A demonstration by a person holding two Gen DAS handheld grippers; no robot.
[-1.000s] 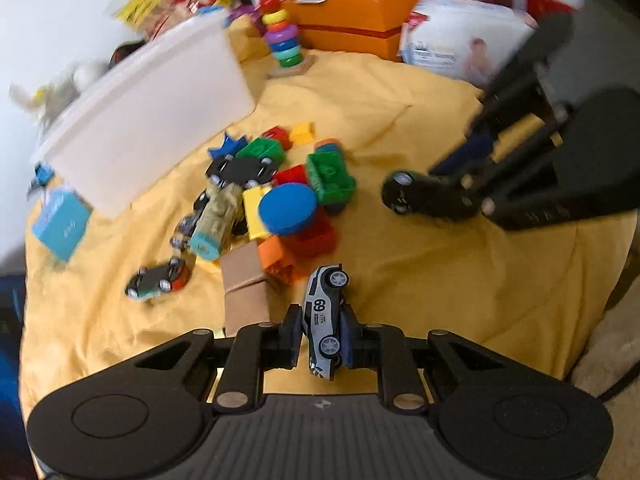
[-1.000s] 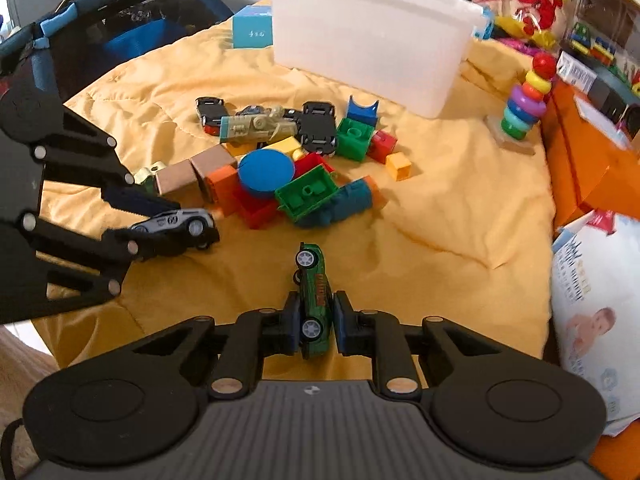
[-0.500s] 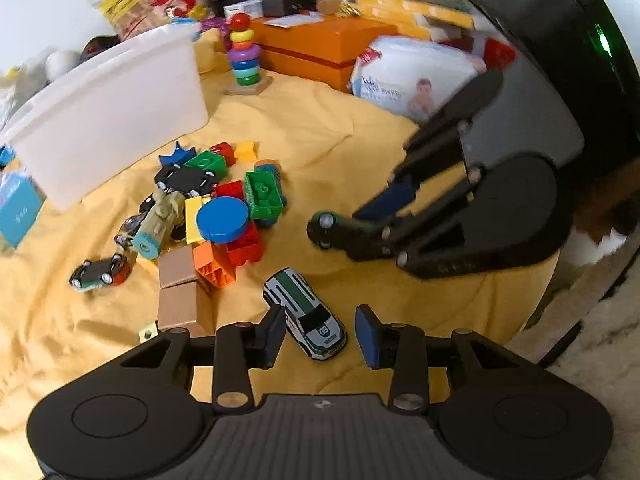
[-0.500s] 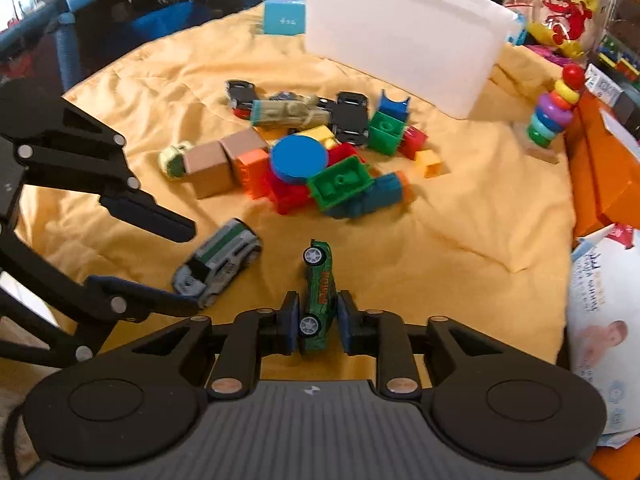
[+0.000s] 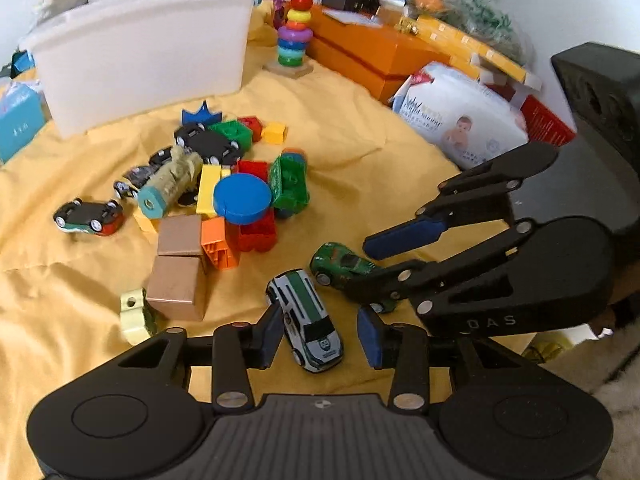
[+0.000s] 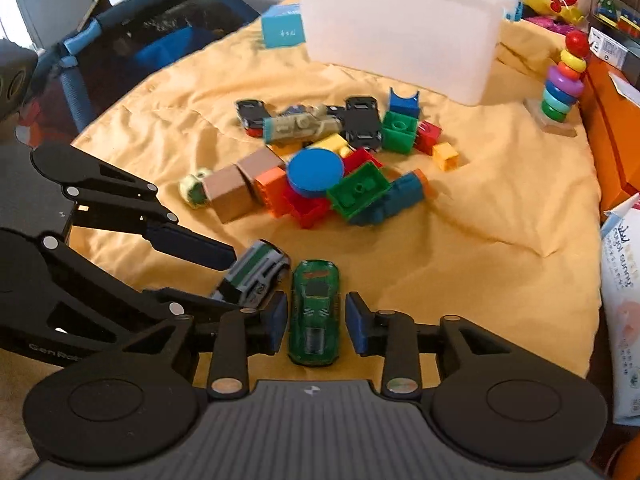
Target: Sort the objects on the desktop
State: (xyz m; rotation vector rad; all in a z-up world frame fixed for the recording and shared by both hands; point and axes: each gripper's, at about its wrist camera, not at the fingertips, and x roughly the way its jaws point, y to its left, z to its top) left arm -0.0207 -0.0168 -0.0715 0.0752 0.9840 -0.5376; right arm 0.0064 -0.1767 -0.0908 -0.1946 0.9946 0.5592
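L gripper [image 5: 319, 334]: jaws spread apart, nothing gripped. White-and-green toy car [image 5: 306, 318] sits on its wheels on the yellow cloth [image 5: 380, 152] between the pads, not pinched; gap visible on the right pad's side, left pad just beside it, contact unclear.

R gripper [image 6: 316, 322]: jaws also parted, not clamping. Green toy car [image 6: 315, 312] lies flat on the cloth between the pads w/ a sliver of gap each side, nose pointing away from the cam. The 2 cars are just beside each other near the cloth's front edge; in the left wrist view the R gripper's lower finger covers the green car's tail.

Further back, mid-cloth: pile of blocks & cars. Two brown cubes [image 5: 176, 268] near edge of pile w/ a pale-green small piece [image 5: 134, 316] beside them, orange block [image 5: 218, 244], red block [image 5: 256, 232] w/ blue disc [image 5: 242, 198] resting on top, green brick [image 5: 290, 184] tilted against it. Cylindrical olive toy [image 5: 170, 186] lies on its side; black car chassis [image 5: 208, 144] upside down behind it. One overturned small car [image 5: 88, 216] apart to the left.

Far: white plastic bin [image 5: 144, 52], upright, interior not visible. Rainbow ring stacker [image 5: 296, 38] to its right, then orange boxes [image 5: 372, 50] and a wipes pack [image 5: 460, 120].
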